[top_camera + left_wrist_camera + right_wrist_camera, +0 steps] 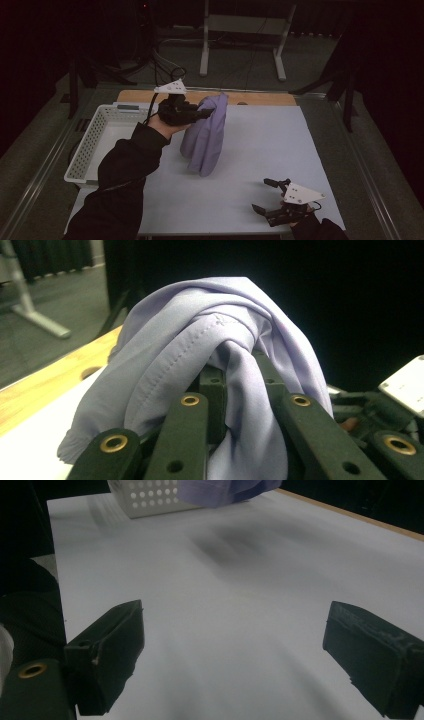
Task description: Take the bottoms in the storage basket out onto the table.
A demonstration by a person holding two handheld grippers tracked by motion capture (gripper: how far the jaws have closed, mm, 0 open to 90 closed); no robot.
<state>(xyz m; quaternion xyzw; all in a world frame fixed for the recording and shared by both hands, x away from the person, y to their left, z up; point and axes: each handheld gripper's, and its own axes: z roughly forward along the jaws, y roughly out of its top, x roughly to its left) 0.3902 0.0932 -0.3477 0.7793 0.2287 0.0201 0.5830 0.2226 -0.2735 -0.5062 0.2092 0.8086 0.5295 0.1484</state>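
- Left tongs (207, 114) clamped on lilac cloth (205, 135) — lifted, hanging just right of the white basket (95, 145), lower end touching the table (260, 145).
- Right tongs (266, 195) apart, empty — well right of basket.

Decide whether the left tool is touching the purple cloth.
Touching: the left gripper view shows the purple cloth bunched between the left tool jaws.

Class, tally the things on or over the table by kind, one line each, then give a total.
Lavender cloth: 1, hanging from the left gripper
White perforated basket: 1
Grippers: 2, the left one and the right gripper, which is open over the white table cover
Total: 4
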